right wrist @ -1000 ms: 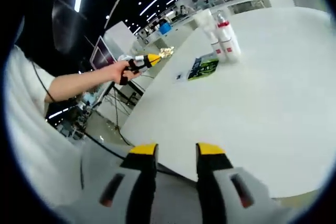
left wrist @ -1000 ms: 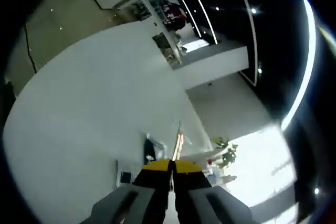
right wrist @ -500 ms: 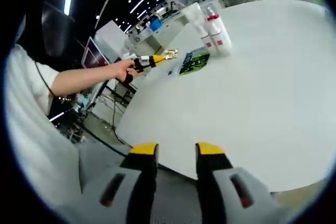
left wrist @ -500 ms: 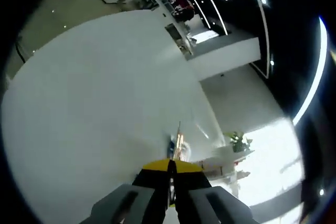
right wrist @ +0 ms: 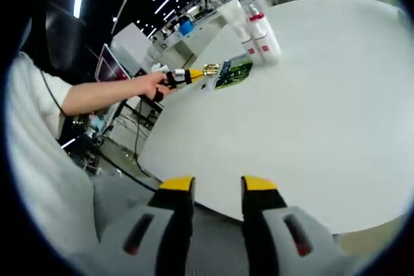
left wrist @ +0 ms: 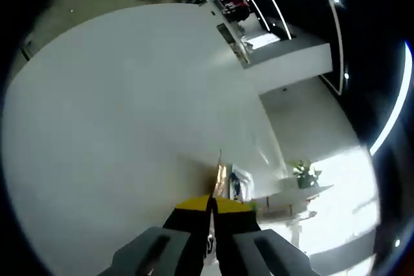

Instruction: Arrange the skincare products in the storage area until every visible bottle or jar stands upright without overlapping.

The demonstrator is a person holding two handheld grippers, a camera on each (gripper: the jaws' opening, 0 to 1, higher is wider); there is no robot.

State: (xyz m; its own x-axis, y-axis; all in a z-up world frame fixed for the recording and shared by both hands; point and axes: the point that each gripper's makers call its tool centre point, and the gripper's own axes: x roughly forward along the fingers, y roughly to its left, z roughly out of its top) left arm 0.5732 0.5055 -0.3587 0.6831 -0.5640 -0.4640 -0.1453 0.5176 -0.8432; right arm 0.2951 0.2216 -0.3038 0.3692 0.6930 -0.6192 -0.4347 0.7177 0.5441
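Left gripper: jaws closed on thin gold item, carried above worktop. Right gripper: jaws parted, empty. Bottles upright, far edge, beside green packet. Risk: swinging arm topples bottles.

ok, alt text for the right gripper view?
The open right gripper hovers at the near edge of a white table. Across it, a person's hand holds the left gripper, shut on a gold object, near a green packet and upright white bottles.
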